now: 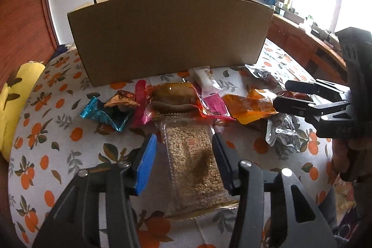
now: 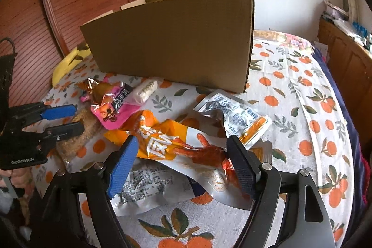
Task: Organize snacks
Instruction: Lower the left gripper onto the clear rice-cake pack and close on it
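Snack packets lie near a brown cardboard box point(image 1: 167, 31). Left gripper point(image 1: 184, 143) straddles a clear grain-bar packet point(image 1: 193, 162), fingers wide. Right gripper point(image 2: 183, 148) gapes over an orange foil pouch point(image 2: 162, 143).

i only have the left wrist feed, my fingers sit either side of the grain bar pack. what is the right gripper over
Observer: The right gripper is open over the orange chicken-feet packet, not closed on it.
Operator: anything under that packet
Observer: Yes, a silver printed pouch lies partly beneath it, nearer the camera.
Operator: is the far right of the box blocked
Observer: No; past the cardboard box only orange-print cloth shows there.
Operator: and the white bar
Observer: The white snack bar lies close to the box front, beside the pink packet.
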Demonstrator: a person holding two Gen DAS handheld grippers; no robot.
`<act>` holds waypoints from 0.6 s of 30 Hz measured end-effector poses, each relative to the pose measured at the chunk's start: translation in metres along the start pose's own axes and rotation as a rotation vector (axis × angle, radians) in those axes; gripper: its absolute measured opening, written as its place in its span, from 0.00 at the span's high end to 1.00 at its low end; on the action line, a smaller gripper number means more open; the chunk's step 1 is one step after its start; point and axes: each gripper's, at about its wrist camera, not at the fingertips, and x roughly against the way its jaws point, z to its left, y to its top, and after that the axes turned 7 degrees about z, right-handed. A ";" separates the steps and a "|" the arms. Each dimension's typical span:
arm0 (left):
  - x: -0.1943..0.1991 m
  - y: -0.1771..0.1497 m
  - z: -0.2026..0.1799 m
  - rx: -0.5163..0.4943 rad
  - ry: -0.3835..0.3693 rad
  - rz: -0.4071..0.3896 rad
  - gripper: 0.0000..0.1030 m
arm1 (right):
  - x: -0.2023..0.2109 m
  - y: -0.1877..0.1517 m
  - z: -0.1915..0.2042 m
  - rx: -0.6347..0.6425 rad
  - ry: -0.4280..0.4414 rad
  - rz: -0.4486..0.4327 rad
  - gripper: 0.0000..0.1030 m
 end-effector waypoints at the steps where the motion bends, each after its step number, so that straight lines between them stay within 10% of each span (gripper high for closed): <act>1: -0.001 -0.001 0.000 0.008 -0.001 -0.002 0.47 | 0.000 0.000 -0.001 -0.004 0.004 0.000 0.22; 18: -0.019 -0.004 -0.023 -0.049 0.059 0.061 0.35 | 0.001 -0.004 -0.001 -0.014 0.011 -0.014 0.22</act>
